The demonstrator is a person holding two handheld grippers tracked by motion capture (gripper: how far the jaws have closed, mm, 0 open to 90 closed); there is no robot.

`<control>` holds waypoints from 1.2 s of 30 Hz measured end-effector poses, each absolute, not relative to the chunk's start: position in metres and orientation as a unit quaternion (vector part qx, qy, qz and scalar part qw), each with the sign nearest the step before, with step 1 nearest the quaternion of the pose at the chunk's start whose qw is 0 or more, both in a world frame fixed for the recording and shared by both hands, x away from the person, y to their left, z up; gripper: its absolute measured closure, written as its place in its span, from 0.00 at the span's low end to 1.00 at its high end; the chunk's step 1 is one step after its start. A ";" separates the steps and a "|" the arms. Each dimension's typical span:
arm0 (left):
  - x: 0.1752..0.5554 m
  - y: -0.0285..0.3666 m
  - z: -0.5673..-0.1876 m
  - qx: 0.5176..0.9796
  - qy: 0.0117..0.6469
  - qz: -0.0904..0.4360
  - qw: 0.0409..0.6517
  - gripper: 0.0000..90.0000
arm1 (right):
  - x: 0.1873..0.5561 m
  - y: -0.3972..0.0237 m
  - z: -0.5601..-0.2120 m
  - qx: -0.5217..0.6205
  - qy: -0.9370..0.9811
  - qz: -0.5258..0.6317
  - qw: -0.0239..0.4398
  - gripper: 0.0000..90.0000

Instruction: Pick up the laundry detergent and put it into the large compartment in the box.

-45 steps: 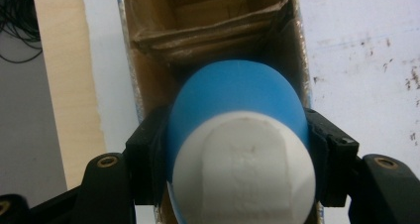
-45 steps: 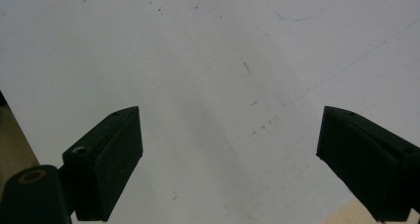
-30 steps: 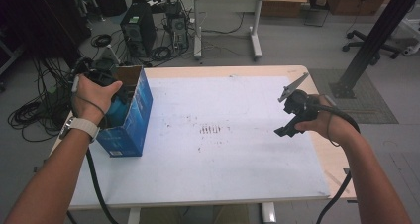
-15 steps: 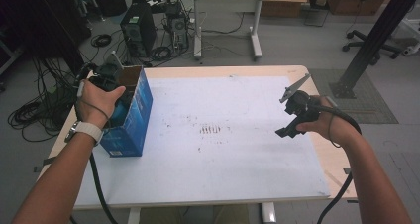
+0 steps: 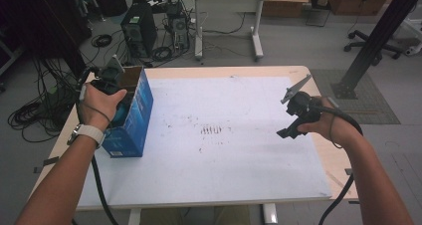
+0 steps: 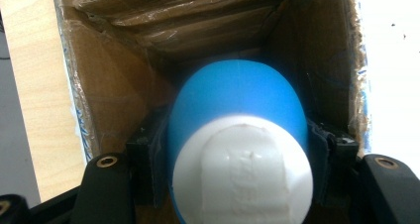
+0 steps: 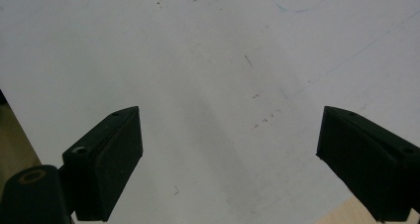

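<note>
My left tongs [image 6: 237, 184] clamp the blue bottle [image 6: 237, 115] inside the cardboard box [image 5: 142, 103] at the tabletop's [image 5: 239, 185] left edge; my right tongs [image 7: 233, 159] gape wide, empty. Snagging a box wall could tip the box.

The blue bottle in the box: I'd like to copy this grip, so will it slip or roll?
The blue bottle looks smooth and rounded, so it may slip or twist between the left gripper pads. Laid down, it would likely roll. Its white cap looks rigid.
</note>
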State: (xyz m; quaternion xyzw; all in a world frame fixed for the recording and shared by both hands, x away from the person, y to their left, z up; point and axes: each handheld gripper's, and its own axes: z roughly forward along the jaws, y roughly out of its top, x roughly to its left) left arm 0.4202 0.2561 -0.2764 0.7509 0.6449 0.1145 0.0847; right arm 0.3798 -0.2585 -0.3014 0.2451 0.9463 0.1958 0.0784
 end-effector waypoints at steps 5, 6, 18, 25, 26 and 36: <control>0.421 0.256 -0.277 0.751 0.645 0.115 0.086 0.41 | 0.379 -0.259 -0.302 0.245 0.947 0.195 0.078 0.12; 0.421 0.256 -0.277 0.751 0.645 0.114 0.086 0.41 | 0.379 -0.259 -0.302 0.244 0.947 0.195 0.078 0.12; 0.423 0.258 -0.278 0.749 0.647 0.114 0.086 0.39 | 0.379 -0.258 -0.302 0.245 0.947 0.193 0.076 0.12; 0.423 0.260 -0.278 0.749 0.647 0.112 0.085 0.37 | 0.379 -0.257 -0.302 0.244 0.947 0.192 0.077 0.12; 0.423 0.260 -0.278 0.749 0.647 0.112 0.084 0.37 | 0.379 -0.257 -0.302 0.244 0.947 0.192 0.077 0.12; 0.423 0.263 -0.279 0.748 0.649 0.115 0.083 0.28 | 0.378 -0.257 -0.302 0.245 0.947 0.193 0.076 0.12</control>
